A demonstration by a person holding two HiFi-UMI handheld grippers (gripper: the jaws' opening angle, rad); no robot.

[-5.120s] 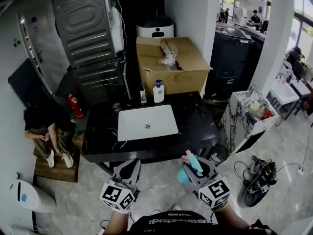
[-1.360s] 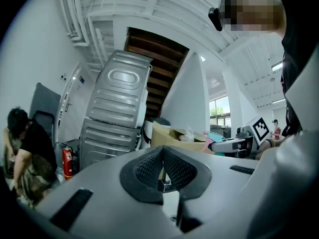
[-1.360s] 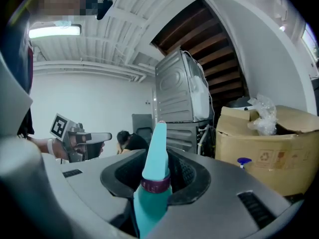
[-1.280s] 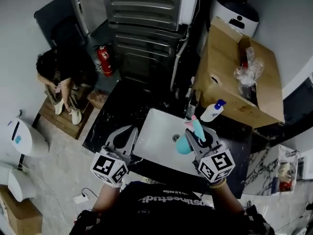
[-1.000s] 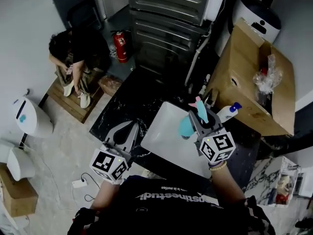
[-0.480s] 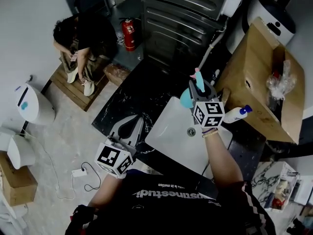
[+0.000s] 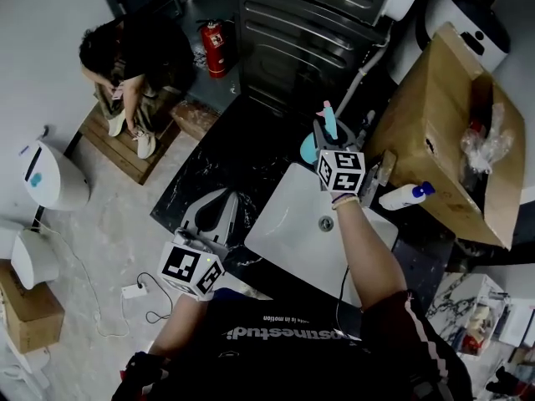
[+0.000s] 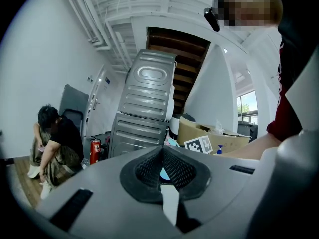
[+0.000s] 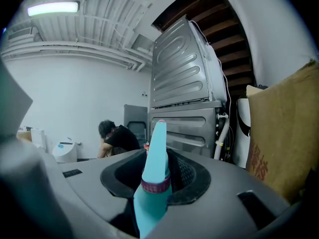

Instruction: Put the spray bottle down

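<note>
Spray bottle gripped over a black bench beside a sink.
The teal spray bottle (image 7: 310, 146) is pinched at its neck between the fingers of the right gripper (image 7: 326, 132). It is held over the bench (image 7: 219, 161), just past the far corner of the white sink (image 7: 292, 224). Whether its base touches the bench cannot be told. The left gripper (image 7: 219, 211) is held near the bench's front edge, fingers pressed together at the tips, nothing between them.

The spray bottle (image 9: 152, 183) is turquoise with a maroon neck band; the right gripper (image 7: 320, 130) is grey (its cube (image 7: 341, 171) checkered black and white). Below it, a black white-veined countertop (image 7: 226, 170) and white sink (image 7: 288, 224); beyond-left, a red fire extinguisher (image 7: 216, 47).
</note>
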